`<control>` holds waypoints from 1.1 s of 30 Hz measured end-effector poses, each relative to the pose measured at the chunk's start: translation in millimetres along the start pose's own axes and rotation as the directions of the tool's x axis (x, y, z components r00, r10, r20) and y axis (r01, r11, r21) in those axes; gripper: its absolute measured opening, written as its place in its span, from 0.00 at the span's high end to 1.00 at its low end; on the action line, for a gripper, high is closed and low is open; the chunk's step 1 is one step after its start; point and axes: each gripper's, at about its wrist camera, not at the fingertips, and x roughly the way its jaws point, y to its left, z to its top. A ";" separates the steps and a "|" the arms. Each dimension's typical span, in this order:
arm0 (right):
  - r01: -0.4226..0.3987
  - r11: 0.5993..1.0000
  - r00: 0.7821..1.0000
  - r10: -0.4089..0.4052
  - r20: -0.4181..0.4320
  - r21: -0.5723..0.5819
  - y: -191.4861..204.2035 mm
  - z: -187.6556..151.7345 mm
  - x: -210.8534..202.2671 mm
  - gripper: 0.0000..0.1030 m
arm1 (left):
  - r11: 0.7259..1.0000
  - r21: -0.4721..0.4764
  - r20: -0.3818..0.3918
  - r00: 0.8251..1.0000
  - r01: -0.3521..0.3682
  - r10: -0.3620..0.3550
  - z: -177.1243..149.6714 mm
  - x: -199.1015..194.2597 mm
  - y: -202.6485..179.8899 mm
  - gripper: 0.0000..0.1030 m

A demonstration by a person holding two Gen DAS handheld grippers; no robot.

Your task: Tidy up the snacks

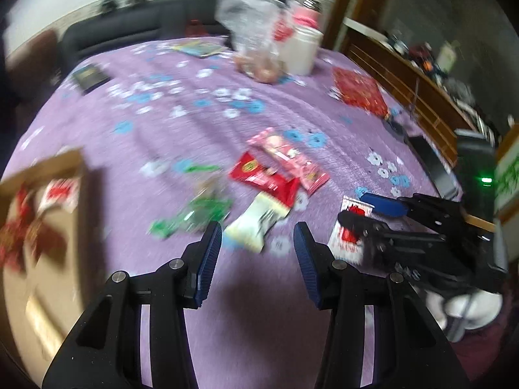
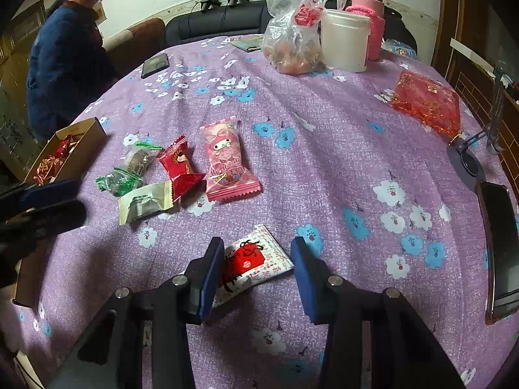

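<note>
Snack packets lie on a purple flowered tablecloth [image 2: 324, 168]: a pink packet [image 2: 227, 162], a red packet [image 2: 181, 168], a beige packet [image 2: 146, 201], green-wrapped sweets [image 2: 120, 181] and a white-and-red packet [image 2: 253, 262]. A cardboard box [image 2: 81, 149] at the left holds red sweets. My right gripper [image 2: 258, 246] is open, its jaws either side of the white-and-red packet, just above it. My left gripper [image 1: 258, 230] is open and empty, hovering near the beige packet [image 1: 256, 223]. The left view is blurred; the box [image 1: 42, 227] is at its left and the right gripper [image 1: 356, 207] at its right.
A plastic bag of food [image 2: 292, 39], a white tub [image 2: 345, 39] and a pink flask [image 2: 373, 22] stand at the far side. A red foil bag [image 2: 428, 103], a phone stand [image 2: 467, 159] and a phone [image 2: 499, 246] are at the right. A person [image 2: 65, 58] stands far left.
</note>
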 end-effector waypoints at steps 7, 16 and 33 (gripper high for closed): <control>-0.019 1.000 1.000 0.019 -0.001 0.009 -2.2 1.5 1.3 0.55 | 0.991 0.125 -0.071 0.996 -0.051 0.061 9.1 45.6 -11.8 0.56; -0.036 0.999 0.999 0.036 0.005 0.030 -5.9 2.1 0.5 0.58 | 0.989 0.141 -0.078 0.995 -0.050 0.061 2.1 48.2 -15.7 0.76; -0.190 0.979 0.979 0.184 0.092 0.071 -8.2 4.4 -11.9 0.81 | 0.986 -0.165 0.156 0.988 0.031 -0.005 -48.5 -99.6 49.9 0.76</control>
